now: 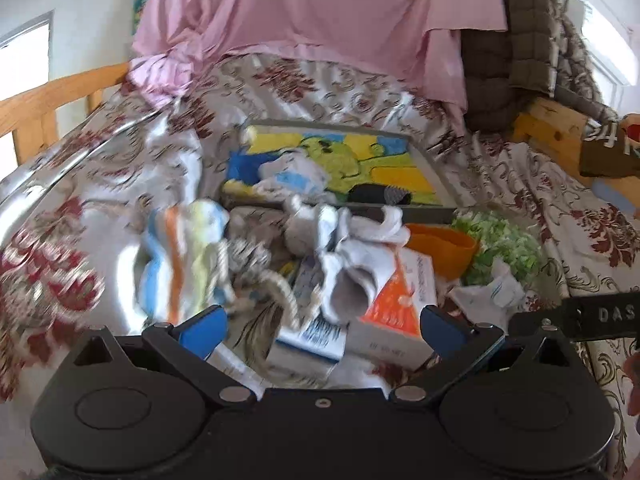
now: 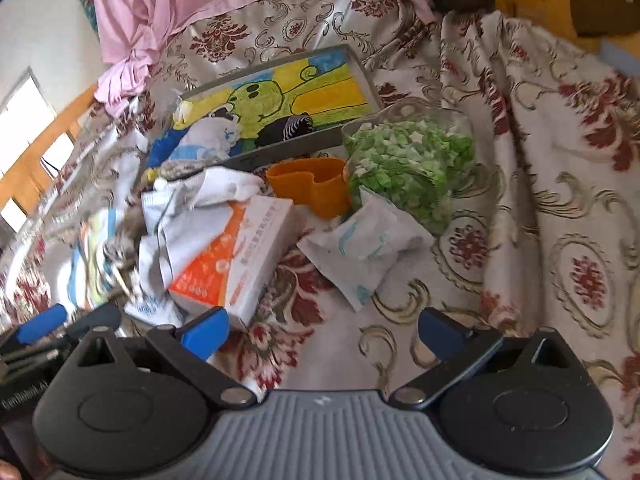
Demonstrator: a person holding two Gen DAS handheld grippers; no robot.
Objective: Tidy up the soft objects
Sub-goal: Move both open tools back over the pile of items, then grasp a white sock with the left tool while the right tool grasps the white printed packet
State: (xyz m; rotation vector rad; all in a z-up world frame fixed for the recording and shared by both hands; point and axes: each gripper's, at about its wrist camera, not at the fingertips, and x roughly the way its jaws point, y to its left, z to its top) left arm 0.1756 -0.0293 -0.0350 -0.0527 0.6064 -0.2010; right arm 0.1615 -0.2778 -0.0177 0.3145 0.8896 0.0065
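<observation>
Hovering over the flower-patterned satin bedspread (image 2: 560, 128), both of your tools are spread wide with nothing between the blue pads. Your left tool (image 1: 320, 330) faces the heap of soft things; your right tool (image 2: 322, 330) sits further right, over bare bedspread near the white plastic-wrapped packet (image 2: 360, 248).

In the left view, the white-and-grey sock (image 1: 352, 264) lies just ahead of the left tool, its long axis running near to far, the open cuff pointing toward you and its far end lost in a tangle of white fabric. It rests partly on the orange-and-white tissue box (image 1: 400, 292). Left of it lies the striped blue, orange and pale-yellow cloth (image 1: 180, 256), long axis also near to far, badly smeared by motion blur. A pale twisted rope (image 1: 276, 288) lies between them; you cannot tell where it ends.

Farther off, the shallow grey tray with a yellow-green cartoon drawing (image 2: 360, 68) holds a white-and-blue bundle (image 1: 292, 176) and a dark ribbed sock (image 1: 380, 194), the latter lying left to right. Right of the heap stand the orange plastic cup (image 2: 316, 184) and the clear bag of green bits (image 2: 408, 160). A pink sheet (image 1: 304, 4) hangs at the far end of the bed, cut off by the frame.
</observation>
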